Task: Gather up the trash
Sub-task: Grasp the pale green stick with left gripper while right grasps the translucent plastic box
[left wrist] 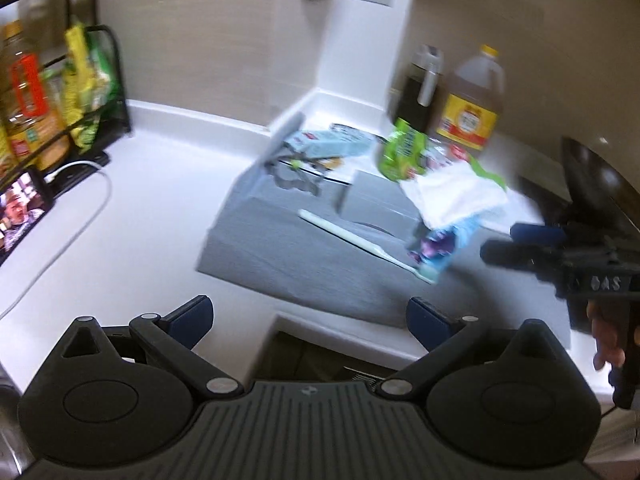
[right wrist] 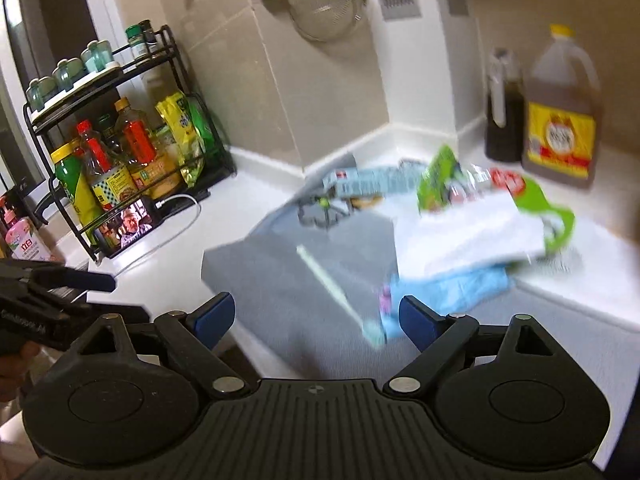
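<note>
trash pile: loose heap at the back right of the gray mat (right wrist: 288,292), near the counter corner; both views motion-blurred
green wrapper (right wrist: 438,178): crinkled bright-green snack bag, tilted up at the top of the heap, in front of the dark sauce bottle (right wrist: 504,120)
white paper (right wrist: 468,236): flat white sheet or tissue, lying over the middle of the heap, partly covering a green-edged wrapper on its right
blue wrapper (right wrist: 452,288): light-blue plastic pack under the white paper, with a purple-pink printed end toward the mat's middle
pale blue box (left wrist: 320,144): flattened printed carton at the back of the mat, by the wall corner; print unreadable
toothbrush (left wrist: 360,244): pale green-white, lying diagonally on the mat, its head end touching the blue wrapper
oil jug (right wrist: 560,116): amber jug, yellow cap and label, on the white counter (left wrist: 140,200) behind the heap, just beside the sauce bottle
left gripper (left wrist: 310,316): jaws wide apart, nothing between the blue pads, above the mat's near edge
right gripper (right wrist: 316,320): jaws wide apart, empty, short of the blue wrapper; no contact with trash
spice rack (right wrist: 120,152): black wire rack of bottles and packets, far left, well apart from the trash
phone (left wrist: 24,212): screen lit, propped at the rack's foot, white cable plugged in
</note>
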